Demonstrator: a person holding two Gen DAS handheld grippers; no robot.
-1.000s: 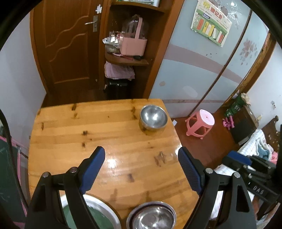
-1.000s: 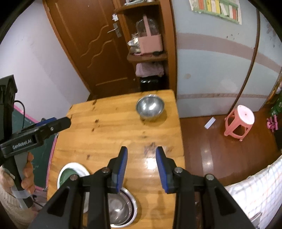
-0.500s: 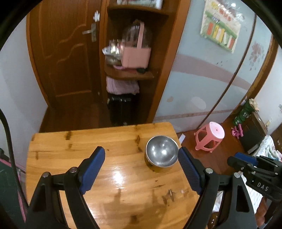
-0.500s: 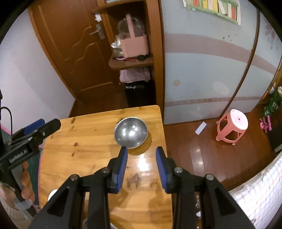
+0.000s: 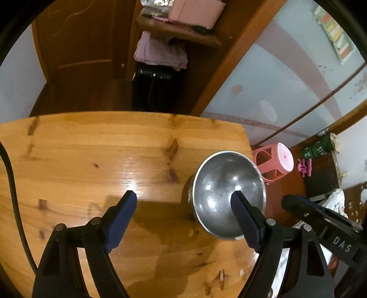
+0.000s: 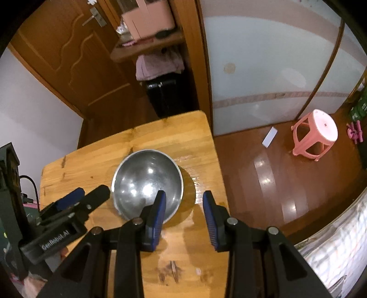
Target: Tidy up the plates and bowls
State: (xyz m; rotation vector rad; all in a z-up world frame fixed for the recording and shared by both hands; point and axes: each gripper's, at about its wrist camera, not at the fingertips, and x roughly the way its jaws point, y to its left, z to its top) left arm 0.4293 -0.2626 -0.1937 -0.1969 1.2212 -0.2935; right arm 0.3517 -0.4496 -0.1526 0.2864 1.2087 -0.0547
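A steel bowl [image 5: 224,190] [image 6: 144,178] stands upright near the far right corner of the wooden table [image 5: 91,149] [image 6: 195,137]. My left gripper [image 5: 183,204] hangs open and wide just left of the bowl, its right finger [image 5: 243,215] in front of the bowl's inside. My right gripper [image 6: 183,204] is open with a narrow gap; its left finger [image 6: 157,211] lies over the bowl's near right side and the right finger over bare wood. Nothing is held by either. Each gripper shows in the other's view: the right gripper [image 5: 321,220] and the left gripper [image 6: 73,201].
The table's right edge drops to a wooden floor with a pink stool [image 6: 316,135] [image 5: 275,162] and a white slip of paper [image 6: 269,137]. Behind the table stand a black bin [image 6: 167,91], a shelf with a pink basket [image 5: 195,11] and a door. Bedding [image 6: 339,252] lies at lower right.
Both grippers have moved forward and down towards the steel bowl, which now looks much larger. The plate and second bowl at the near edge have dropped out of view.
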